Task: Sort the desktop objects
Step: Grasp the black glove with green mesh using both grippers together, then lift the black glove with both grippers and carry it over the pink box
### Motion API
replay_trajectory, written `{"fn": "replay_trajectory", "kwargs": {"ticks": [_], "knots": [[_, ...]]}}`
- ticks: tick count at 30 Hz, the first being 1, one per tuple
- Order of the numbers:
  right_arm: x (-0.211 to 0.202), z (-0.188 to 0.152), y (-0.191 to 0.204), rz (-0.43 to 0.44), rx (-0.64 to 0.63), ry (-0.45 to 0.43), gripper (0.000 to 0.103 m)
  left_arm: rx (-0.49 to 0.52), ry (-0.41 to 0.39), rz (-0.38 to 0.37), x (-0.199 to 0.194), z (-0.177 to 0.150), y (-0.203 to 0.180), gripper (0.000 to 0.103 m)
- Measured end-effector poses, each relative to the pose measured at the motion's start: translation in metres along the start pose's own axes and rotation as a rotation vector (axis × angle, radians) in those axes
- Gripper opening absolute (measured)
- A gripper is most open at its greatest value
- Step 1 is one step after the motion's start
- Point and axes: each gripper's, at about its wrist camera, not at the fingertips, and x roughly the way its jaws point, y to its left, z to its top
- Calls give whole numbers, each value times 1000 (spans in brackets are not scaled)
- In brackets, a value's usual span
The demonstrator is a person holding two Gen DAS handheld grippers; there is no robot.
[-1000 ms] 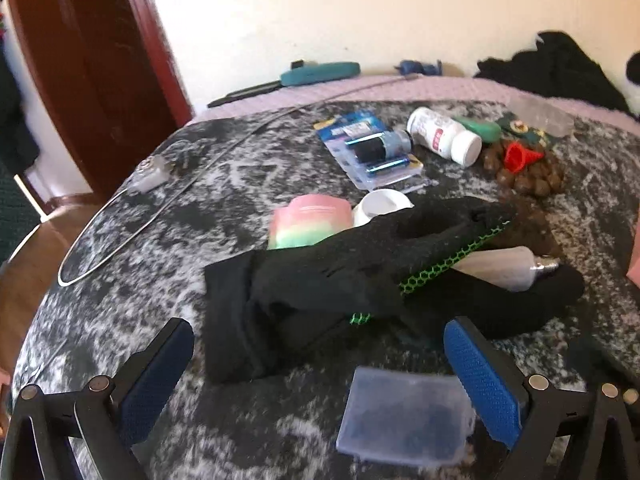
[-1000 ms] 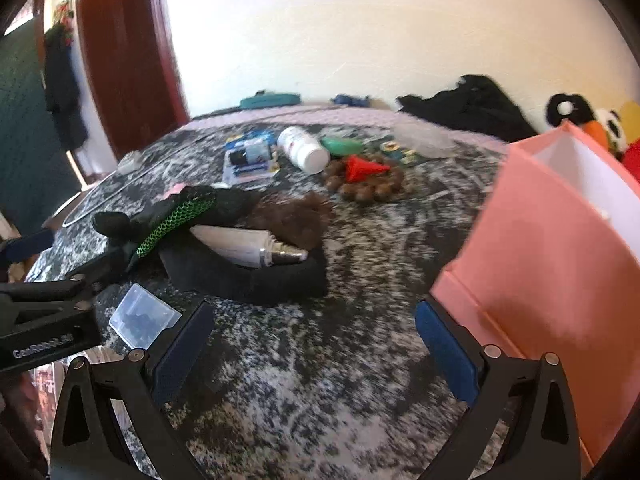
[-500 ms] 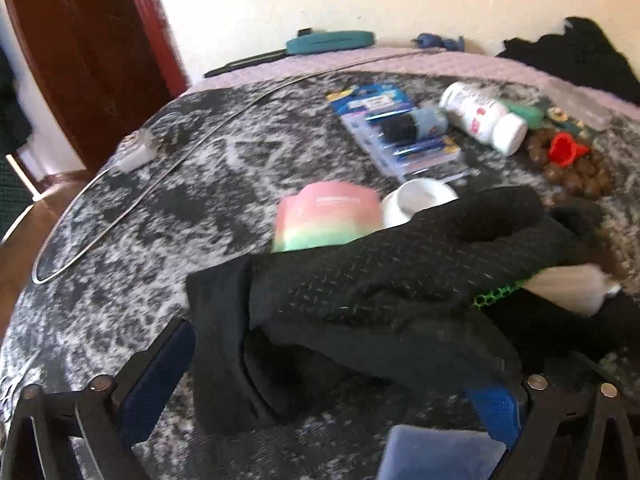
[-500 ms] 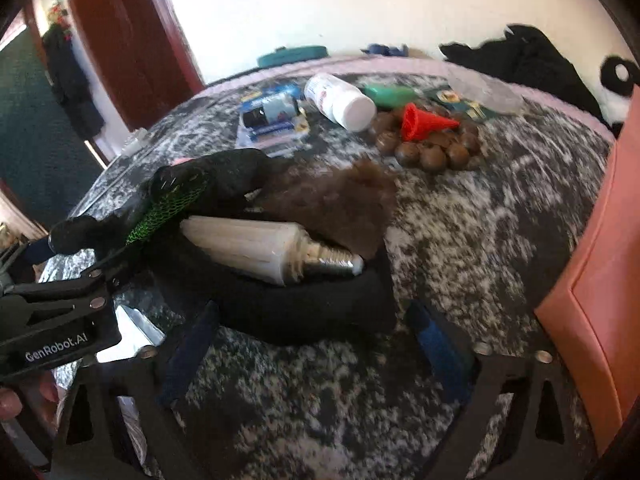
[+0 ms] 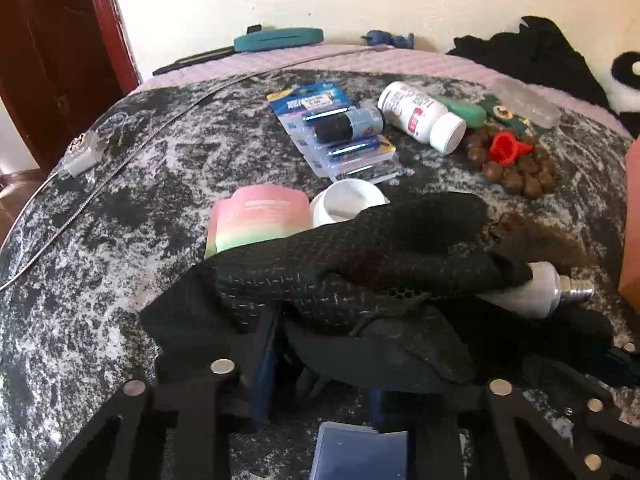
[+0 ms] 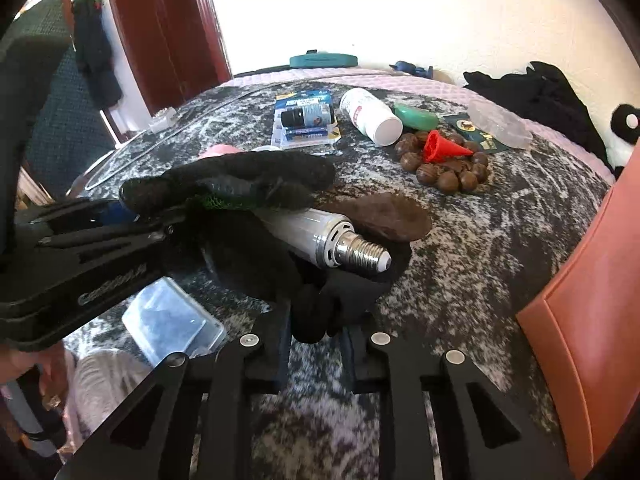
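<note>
A pair of black gloves [image 5: 360, 268] with green mesh lies heaped at the near edge of the mottled table [image 5: 160, 168]. A white light bulb [image 6: 316, 240] with a screw base rests between them. My left gripper [image 5: 320, 376] has its jaws closing, and the blue pads pinch the cuff of the upper glove. In the right wrist view the left gripper [image 6: 172, 224] comes in from the left onto that glove [image 6: 240, 184]. My right gripper [image 6: 316, 344] is closing too, its pads pressing on a fingertip of the lower glove [image 6: 312, 312].
A clear plastic case [image 6: 172, 324] lies just under the grippers. Behind the gloves are a pink-green pouch [image 5: 256, 220], a white cap [image 5: 348, 204], a battery pack [image 5: 336, 132], a white bottle [image 5: 420, 116], brown beads [image 5: 516, 172] and a red funnel [image 5: 508, 148]. A pink box [image 6: 592, 320] stands at the right.
Both grippers moved forward and down onto the glove heap. Their jaws went from wide open to pinched on black fabric.
</note>
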Motion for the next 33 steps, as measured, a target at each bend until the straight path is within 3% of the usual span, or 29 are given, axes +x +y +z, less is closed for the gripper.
{"fn": "replay_trajectory", "kwargs": {"ticks": [9, 20, 33], "knots": [[-44, 7, -7, -19, 39, -57, 19, -42, -85, -30, -53, 11, 2, 23], [-122, 14, -4, -117, -5, -231, 18, -86, -210, -24, -130, 21, 7, 23], [-256, -2, -10, -197, -31, -466, 18, 7, -337, -178, -214, 29, -69, 23]]}}
